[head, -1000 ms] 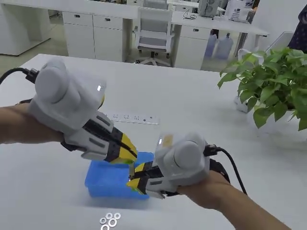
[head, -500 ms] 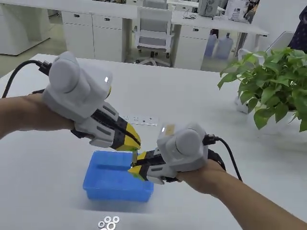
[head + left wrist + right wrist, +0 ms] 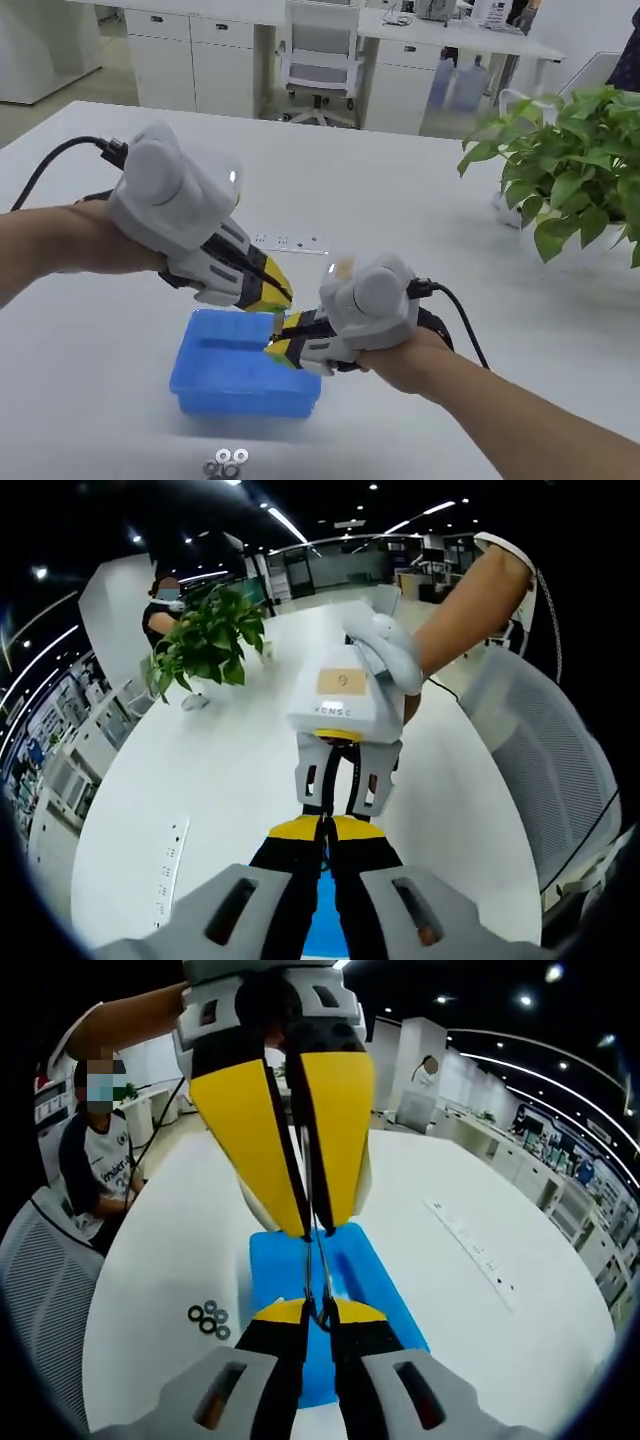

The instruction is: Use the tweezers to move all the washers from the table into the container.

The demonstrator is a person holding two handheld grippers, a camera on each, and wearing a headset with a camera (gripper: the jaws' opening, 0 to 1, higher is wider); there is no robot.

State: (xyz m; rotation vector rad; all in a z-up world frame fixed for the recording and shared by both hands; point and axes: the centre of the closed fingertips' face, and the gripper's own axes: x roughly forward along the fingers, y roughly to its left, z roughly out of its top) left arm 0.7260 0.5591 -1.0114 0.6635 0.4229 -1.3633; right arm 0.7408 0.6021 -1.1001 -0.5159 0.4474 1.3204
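My left hand-held gripper (image 3: 278, 297) and right hand-held gripper (image 3: 276, 348) stay clenched on the tweezers (image 3: 308, 1250) above the container (image 3: 215, 380). The washers (image 3: 226, 463) remain untouched on the counter (image 3: 400, 220), so no transfer has begun.

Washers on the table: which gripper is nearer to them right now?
Right. The right gripper is low over the container, just behind the washers; the left gripper is higher and farther back. Both pinch the tweezers.
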